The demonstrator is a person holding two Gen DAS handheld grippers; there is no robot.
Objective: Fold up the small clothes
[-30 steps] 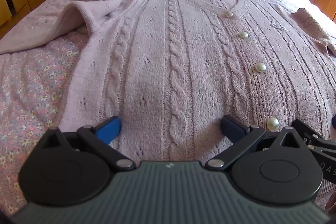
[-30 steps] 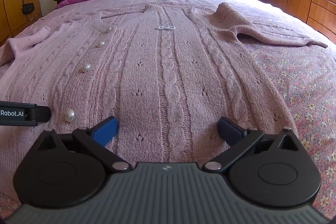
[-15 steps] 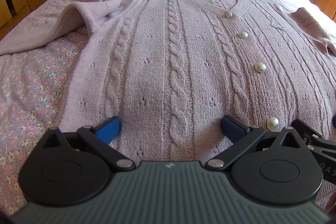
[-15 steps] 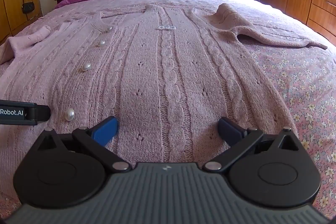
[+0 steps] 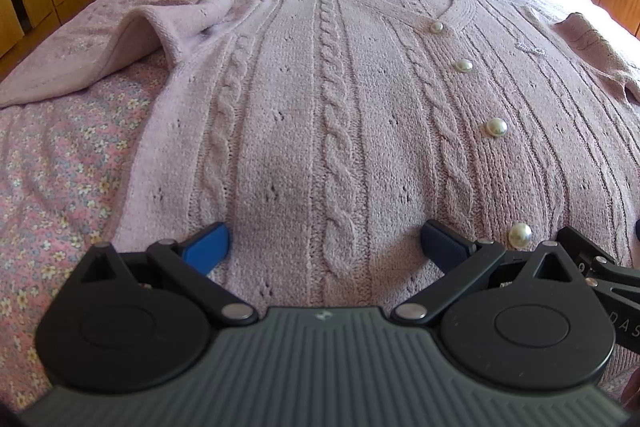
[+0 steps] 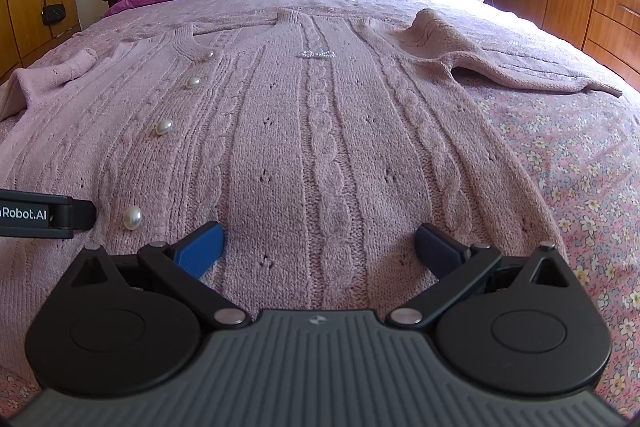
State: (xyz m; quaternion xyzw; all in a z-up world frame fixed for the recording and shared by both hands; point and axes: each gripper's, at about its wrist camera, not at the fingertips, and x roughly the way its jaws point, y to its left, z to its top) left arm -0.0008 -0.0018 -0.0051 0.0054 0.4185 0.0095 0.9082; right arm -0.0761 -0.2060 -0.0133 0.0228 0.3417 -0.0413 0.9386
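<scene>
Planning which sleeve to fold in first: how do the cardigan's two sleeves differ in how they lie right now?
The left-side sleeve humps up at the shoulder, and its end runs out of view. The right-side sleeve also bunches at the shoulder, but lies flatter beyond, its cuff in view on the floral bedspread. Both are the same pink knit as the cardigan, spread outward, neither folded in.

Matt cable-knit wool cardigan [image 5: 332,115] with glossy pearl buttons [image 5: 496,127] on cotton bedspread [image 5: 60,179].
</scene>
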